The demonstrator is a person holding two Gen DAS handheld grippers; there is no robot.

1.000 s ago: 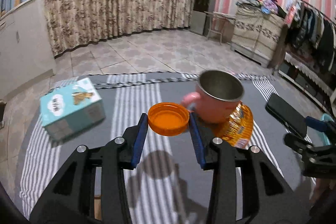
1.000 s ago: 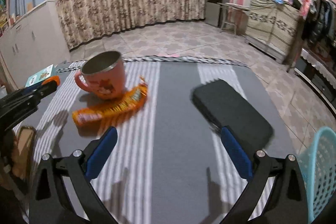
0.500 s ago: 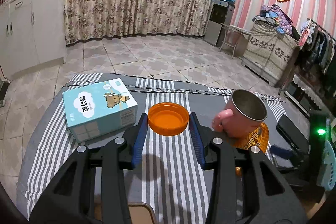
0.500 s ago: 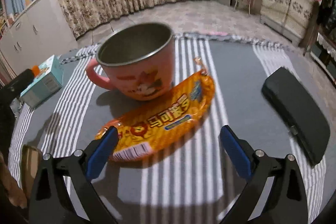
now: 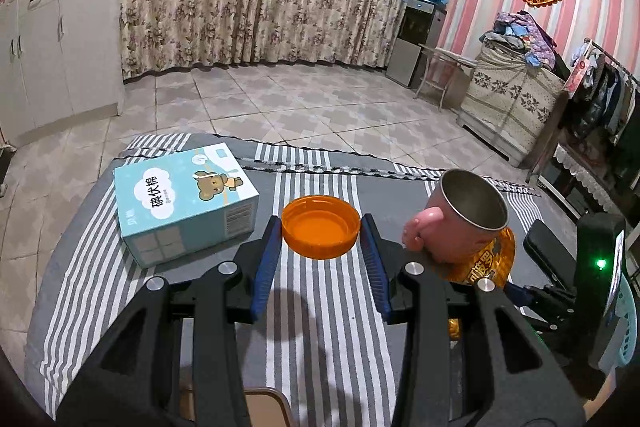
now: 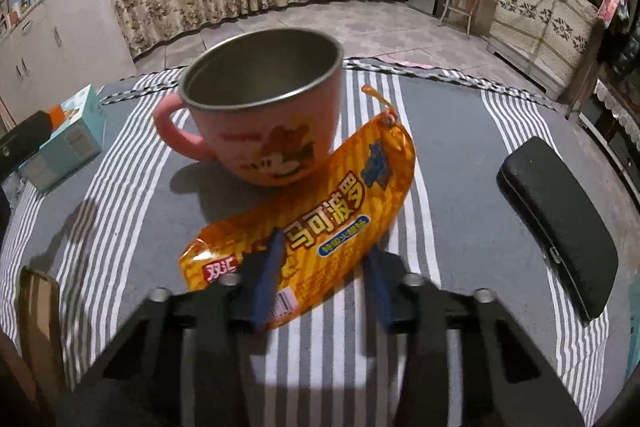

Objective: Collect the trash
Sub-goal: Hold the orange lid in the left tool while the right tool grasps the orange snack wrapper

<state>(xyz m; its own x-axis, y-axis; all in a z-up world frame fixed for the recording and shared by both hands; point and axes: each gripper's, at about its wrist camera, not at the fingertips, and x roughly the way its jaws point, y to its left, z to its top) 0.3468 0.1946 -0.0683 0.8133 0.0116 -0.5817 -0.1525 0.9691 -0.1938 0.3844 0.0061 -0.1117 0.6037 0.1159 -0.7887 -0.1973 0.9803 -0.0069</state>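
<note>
My left gripper is shut on a round orange lid, held above the striped tablecloth. An orange snack wrapper lies on the cloth against a pink mug with a steel inside. My right gripper is low over the wrapper's near end. Its jaws are closing, with the wrapper between them and both blue pads against its sides. In the left wrist view the mug stands to the right of the lid, with the wrapper under its far side.
A light-blue tissue box sits at the table's left. A black case lies at the right. A teal basket shows past the table's right edge. A brown flat object lies near the front left corner.
My right gripper came in low from the black case side to the wrapper, and its wide jaws closed around the near end. The left gripper kept the lid and shifted a little sideways.
</note>
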